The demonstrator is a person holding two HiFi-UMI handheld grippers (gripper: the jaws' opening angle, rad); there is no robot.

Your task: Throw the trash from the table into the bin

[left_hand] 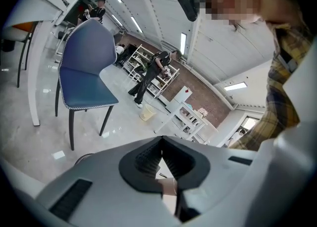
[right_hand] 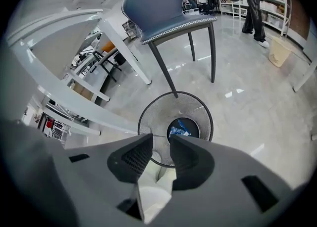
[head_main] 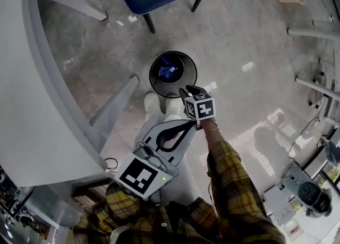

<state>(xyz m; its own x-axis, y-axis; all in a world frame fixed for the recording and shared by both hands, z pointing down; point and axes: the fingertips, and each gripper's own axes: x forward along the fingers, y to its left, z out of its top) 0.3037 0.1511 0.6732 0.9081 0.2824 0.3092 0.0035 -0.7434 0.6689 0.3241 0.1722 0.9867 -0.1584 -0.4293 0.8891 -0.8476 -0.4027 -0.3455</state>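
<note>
Idling off to the side, left gripper (left_hand: 162, 144) has its jaws together with nothing held; it isn't needed here. Right gripper (right_hand: 161, 144) tilts down over the mesh bin (right_hand: 148, 108), jaws parted and empty, probably for the drop. Blue crumpled trash (right_hand: 181, 129) lies on the bin's bottom, beyond its tips.

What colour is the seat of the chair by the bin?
The chair seat is dark blue, clearest in the right gripper view.
</note>
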